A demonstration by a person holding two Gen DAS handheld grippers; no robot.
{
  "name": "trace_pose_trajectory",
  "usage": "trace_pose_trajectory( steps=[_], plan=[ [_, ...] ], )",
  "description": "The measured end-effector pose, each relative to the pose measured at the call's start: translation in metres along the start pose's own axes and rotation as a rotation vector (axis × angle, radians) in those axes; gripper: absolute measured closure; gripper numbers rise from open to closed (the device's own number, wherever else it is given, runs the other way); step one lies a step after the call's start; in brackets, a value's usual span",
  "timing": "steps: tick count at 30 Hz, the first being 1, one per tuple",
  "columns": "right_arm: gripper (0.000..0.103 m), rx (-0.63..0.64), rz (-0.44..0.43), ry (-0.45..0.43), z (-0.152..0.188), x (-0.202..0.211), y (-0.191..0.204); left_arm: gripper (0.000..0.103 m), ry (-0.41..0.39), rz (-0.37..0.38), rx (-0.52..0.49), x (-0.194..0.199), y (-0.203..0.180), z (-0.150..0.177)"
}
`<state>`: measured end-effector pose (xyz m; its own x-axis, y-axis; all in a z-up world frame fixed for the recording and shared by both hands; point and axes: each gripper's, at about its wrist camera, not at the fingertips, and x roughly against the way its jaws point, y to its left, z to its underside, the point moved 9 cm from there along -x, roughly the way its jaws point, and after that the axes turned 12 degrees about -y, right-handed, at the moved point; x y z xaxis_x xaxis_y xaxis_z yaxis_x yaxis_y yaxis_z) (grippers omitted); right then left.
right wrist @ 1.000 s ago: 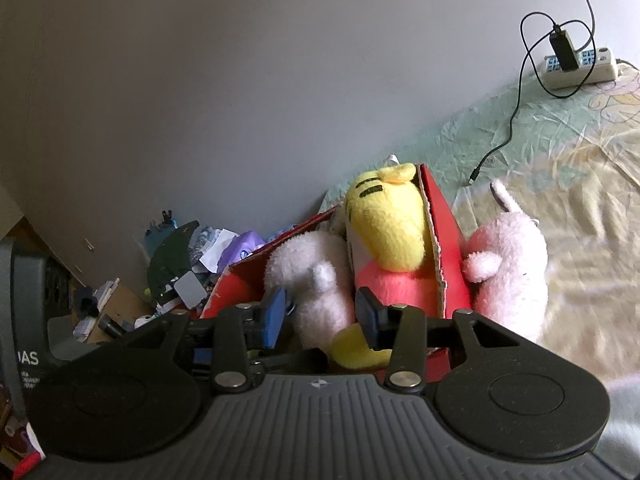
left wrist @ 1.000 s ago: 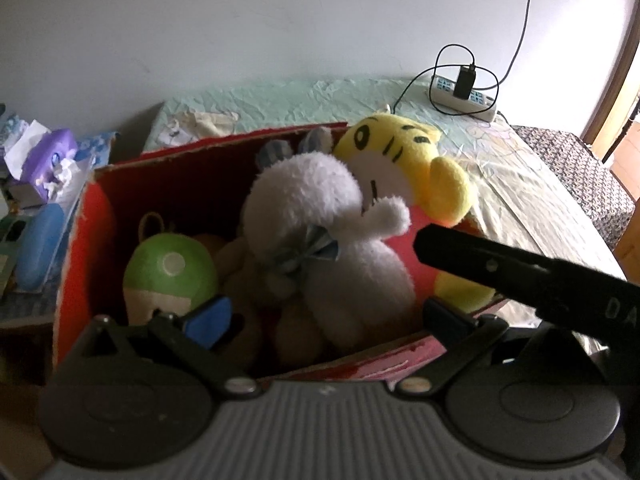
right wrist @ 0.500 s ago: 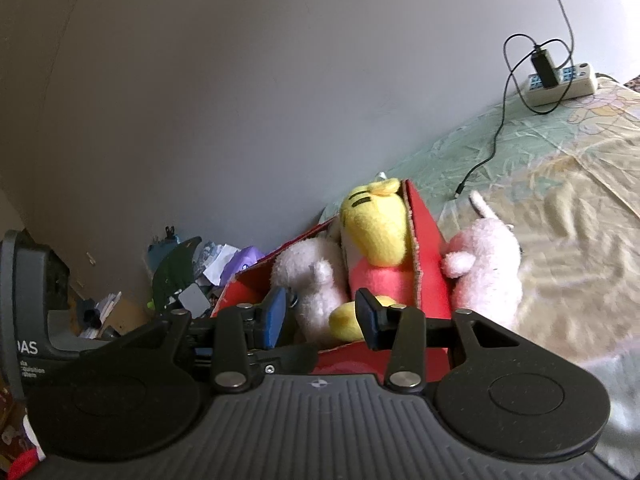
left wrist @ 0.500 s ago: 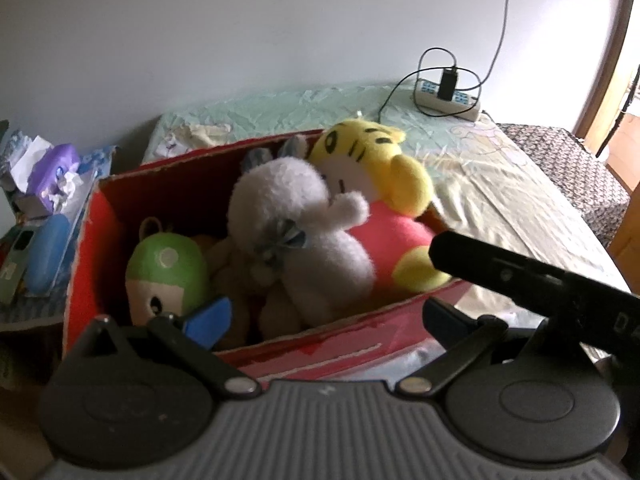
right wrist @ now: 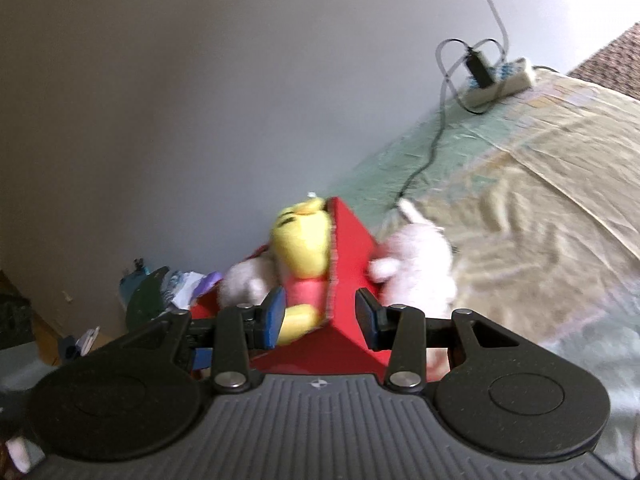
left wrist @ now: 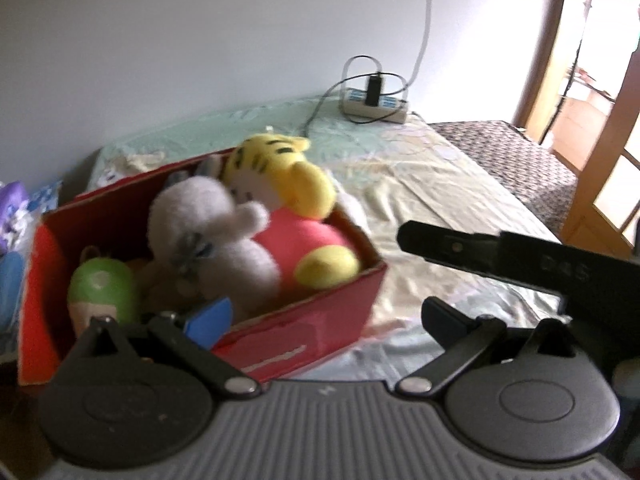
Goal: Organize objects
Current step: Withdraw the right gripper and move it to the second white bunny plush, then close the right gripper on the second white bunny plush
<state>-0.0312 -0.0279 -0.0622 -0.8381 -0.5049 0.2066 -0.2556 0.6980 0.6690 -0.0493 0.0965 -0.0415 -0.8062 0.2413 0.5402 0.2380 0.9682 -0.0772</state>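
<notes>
A red cardboard box stands on the bed and holds a yellow tiger plush, a grey plush and a green plush. In the right wrist view the box shows a corner, with the tiger plush inside and a pink-white plush lying on the bed outside its right wall. My left gripper is open and empty, in front of the box. My right gripper is open and empty, its jaws either side of the box's near corner. The right gripper's body crosses the left wrist view.
The bed has a pale yellow and green sheet. A power strip with a charger and cable lies at the wall. Clutter with tissue packs sits left of the box. A wooden door frame stands at the right.
Both grippers have pulled back from the box, so it looks smaller. The right gripper's jaws have opened wider. The plush toys stay in place.
</notes>
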Motion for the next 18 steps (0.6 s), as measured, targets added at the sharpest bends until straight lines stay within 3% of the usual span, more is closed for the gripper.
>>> trace_pose_trajectory(
  steps=[10,18],
  plan=[
    [0.06,-0.013,0.044,0.08,0.009,-0.013,-0.032,0.003,0.013,0.109,0.032,-0.013,-0.02,0.005],
    [0.06,0.012,0.028,0.169,0.001,-0.041,-0.055,0.003,0.014,0.071,0.08,-0.016,-0.027,0.004]
  ],
)
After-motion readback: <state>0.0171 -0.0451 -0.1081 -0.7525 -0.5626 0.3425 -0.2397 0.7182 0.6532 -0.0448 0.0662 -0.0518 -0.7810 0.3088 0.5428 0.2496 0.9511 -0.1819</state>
